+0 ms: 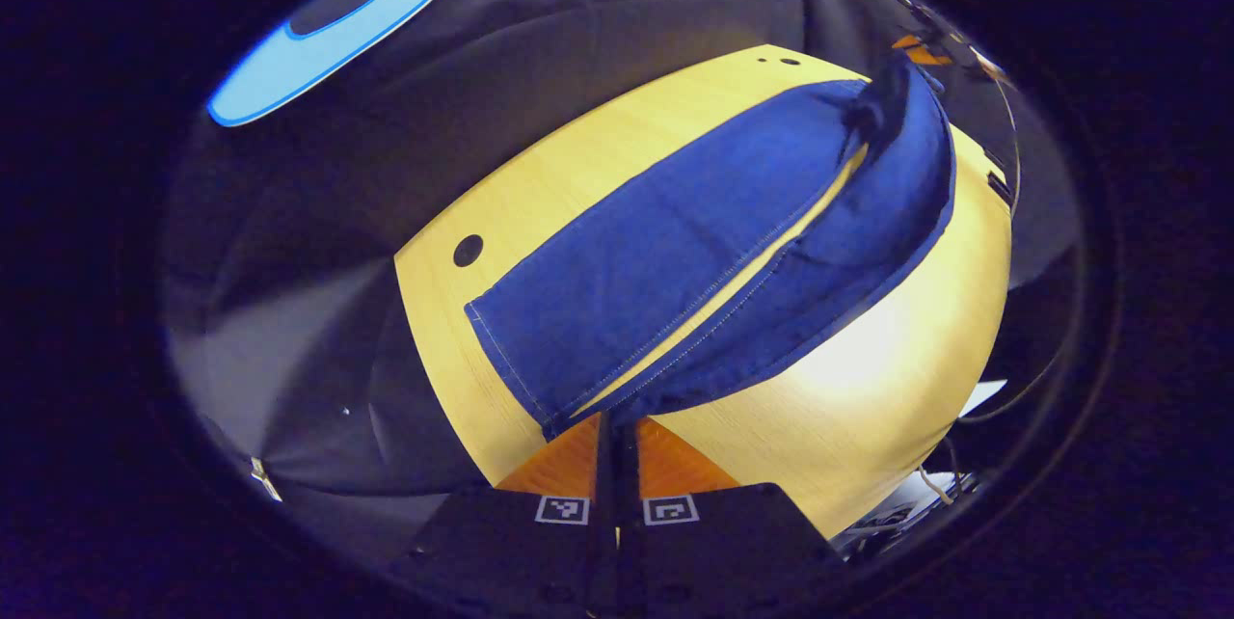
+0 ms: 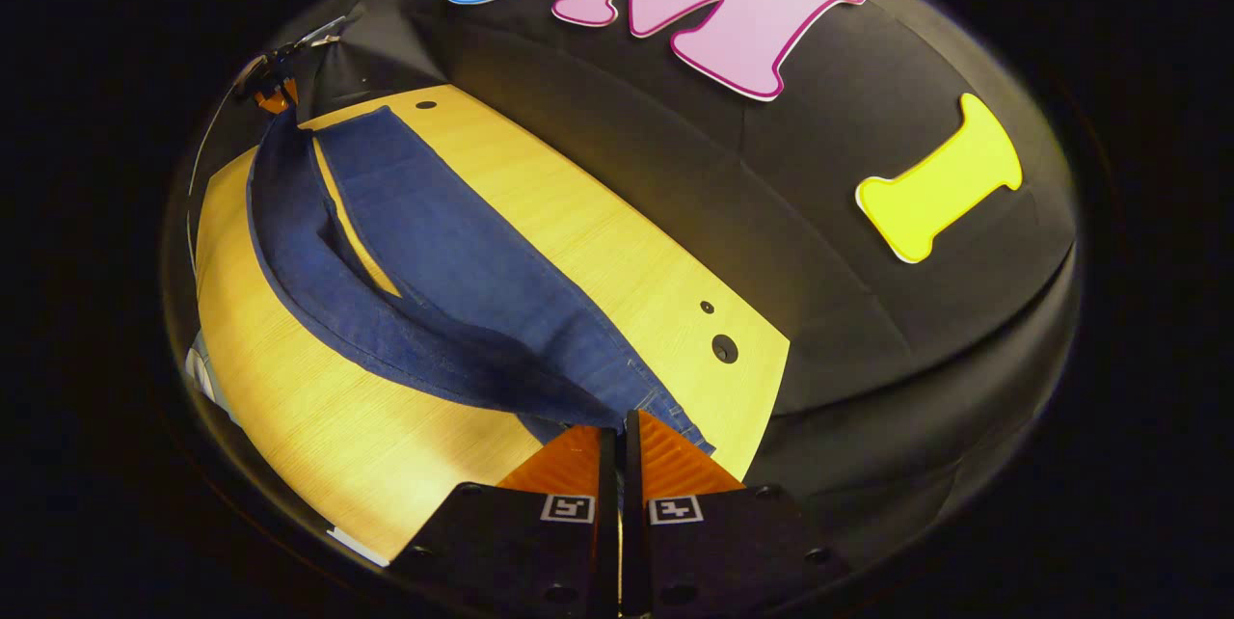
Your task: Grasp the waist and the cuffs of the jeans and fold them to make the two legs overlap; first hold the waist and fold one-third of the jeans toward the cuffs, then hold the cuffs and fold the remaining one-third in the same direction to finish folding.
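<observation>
Blue jeans (image 1: 675,253) lie lengthwise on the yellow wooden table (image 1: 868,388). My left gripper (image 1: 617,426) is shut on the hem of the nearer leg's cuff. That leg is raised a little, and a strip of table shows between the two legs. At the far end the right gripper (image 1: 911,55) holds the waist up. In the right gripper view, my right gripper (image 2: 620,431) is shut on the waist edge of the jeans (image 2: 453,262). The lifted leg runs off as a curved band to the left gripper (image 2: 275,94) at the far cuff.
A round hole (image 1: 468,250) is cut in the table near the cuffs, and two more holes (image 2: 724,347) lie near the waist end. The black cloth wall rises close behind the table's far edge (image 2: 598,204). Cables and white items (image 1: 974,397) sit past the table's near side.
</observation>
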Motion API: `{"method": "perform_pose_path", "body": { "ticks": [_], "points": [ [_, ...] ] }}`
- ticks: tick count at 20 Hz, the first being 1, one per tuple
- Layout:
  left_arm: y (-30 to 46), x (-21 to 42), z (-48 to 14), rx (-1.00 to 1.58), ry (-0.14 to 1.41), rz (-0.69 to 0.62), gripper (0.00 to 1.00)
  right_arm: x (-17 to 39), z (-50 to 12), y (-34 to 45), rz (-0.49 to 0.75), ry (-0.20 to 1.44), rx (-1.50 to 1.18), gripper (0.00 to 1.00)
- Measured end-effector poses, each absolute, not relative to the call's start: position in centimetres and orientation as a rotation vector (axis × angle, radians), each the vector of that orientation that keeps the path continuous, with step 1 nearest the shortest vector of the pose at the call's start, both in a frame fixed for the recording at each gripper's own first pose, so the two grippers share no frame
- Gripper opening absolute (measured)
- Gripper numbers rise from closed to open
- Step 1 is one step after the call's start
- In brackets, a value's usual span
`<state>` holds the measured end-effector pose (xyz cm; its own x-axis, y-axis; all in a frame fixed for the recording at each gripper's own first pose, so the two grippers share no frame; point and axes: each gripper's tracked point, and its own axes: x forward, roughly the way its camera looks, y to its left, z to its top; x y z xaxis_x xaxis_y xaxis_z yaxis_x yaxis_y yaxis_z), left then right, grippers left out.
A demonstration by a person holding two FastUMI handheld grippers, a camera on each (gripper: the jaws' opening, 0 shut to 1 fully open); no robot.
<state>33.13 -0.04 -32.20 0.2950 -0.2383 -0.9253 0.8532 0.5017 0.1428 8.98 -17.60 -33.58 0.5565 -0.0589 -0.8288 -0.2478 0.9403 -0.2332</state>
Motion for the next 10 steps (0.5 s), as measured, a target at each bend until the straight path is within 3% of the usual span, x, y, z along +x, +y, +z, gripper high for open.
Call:
{"method": "perform_pose_path", "body": {
  "ticks": [1, 4, 8, 10],
  "points": [
    [-0.2, 34.4, -32.5, 0.690, 1.059, -0.786, 0.06, 10.2, -34.1, -18.0, 0.123, 1.001, -0.353, 0.02],
    [-1.1, 38.7, -34.5, 0.645, 1.166, -0.690, 0.06, 12.8, -37.5, -19.5, 0.133, 1.127, -0.341, 0.06],
    [-2.1, 43.6, -37.8, 0.624, 1.213, -0.567, 0.07, 15.4, -44.3, -20.8, 0.131, 1.245, -0.261, 0.02],
    [-2.9, 45.2, -39.6, 0.622, 1.215, -0.504, 0.15, 15.2, -48.1, -20.7, 0.150, 1.324, -0.259, 0.06]
  ]
}}
